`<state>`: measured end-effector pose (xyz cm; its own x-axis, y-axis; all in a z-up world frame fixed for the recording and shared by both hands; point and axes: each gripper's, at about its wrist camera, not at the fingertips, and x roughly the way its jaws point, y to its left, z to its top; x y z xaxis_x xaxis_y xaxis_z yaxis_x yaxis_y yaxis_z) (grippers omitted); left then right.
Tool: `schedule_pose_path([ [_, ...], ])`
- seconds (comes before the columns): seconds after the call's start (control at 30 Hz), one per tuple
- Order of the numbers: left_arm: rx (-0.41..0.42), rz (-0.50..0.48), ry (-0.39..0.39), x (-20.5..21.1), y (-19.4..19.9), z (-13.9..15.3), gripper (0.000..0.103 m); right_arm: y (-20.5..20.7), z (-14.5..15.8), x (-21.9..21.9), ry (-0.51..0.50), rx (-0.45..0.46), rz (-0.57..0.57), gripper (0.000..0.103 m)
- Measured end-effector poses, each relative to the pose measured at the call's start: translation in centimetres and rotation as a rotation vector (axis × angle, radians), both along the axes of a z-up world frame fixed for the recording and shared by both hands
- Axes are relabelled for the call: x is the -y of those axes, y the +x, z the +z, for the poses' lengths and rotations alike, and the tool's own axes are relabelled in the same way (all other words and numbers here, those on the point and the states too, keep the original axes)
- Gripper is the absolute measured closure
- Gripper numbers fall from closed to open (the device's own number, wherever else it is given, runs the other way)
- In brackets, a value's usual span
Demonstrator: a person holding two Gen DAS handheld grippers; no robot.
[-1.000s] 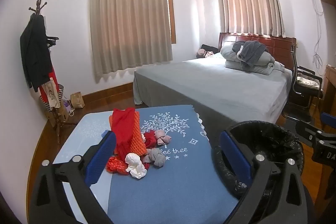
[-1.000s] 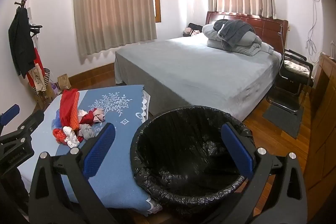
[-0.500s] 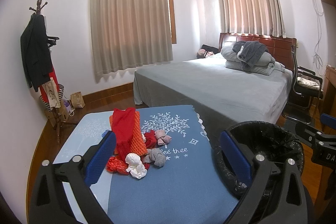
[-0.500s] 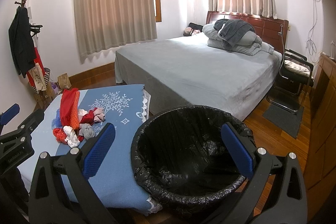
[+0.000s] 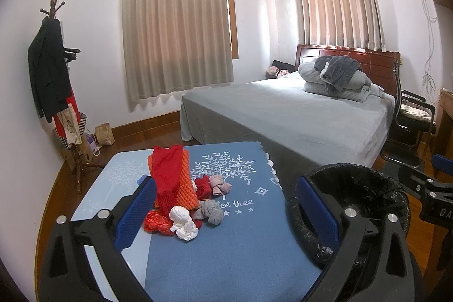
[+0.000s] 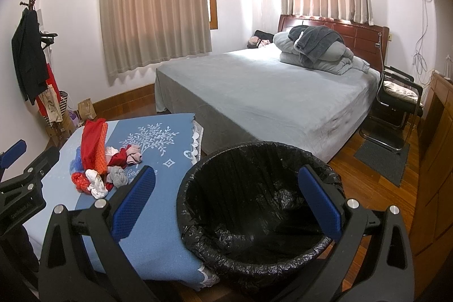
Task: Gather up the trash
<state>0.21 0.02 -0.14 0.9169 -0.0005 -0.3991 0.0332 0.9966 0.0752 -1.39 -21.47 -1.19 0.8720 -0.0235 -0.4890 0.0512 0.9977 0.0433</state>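
The left gripper (image 5: pixel 226 211) hangs wide open above a blue cloth (image 5: pixel 226 254); a trash pile (image 5: pixel 181 197) of red, orange, white and grey scraps lies between its fingers (image 5: pixel 136 211), nearer the left one; a black-lined bin (image 5: pixel 368 197) stands to the right, behind the right finger

Soft, even daylight fills both views — it comes through the drawn curtains (image 5: pixel 177 27) far ahead of the fingers, which glow warm pink-beige where the windows sit behind them. The white walls around them are bright, close to washed out. No hard shadows fall; only faint soft shade lies under the crumpled trash (image 5: pixel 184 197) between the left fingers. The black bin liner (image 6: pixel 254 200) between the right fingers shows small glossy highlights on its creases. Both pictures are sharp, without motion blur. Fisheye distortion bends the curtain rails and walls — the corners go dark with vignetting.
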Motion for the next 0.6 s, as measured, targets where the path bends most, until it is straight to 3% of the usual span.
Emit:
schedule_pose_path([
  [0.6,0.001,0.001,-0.001,-0.06,-0.13,0.11,0.006,0.08,-0.02,-0.06,0.001,-0.004,0.001,0.005],
])
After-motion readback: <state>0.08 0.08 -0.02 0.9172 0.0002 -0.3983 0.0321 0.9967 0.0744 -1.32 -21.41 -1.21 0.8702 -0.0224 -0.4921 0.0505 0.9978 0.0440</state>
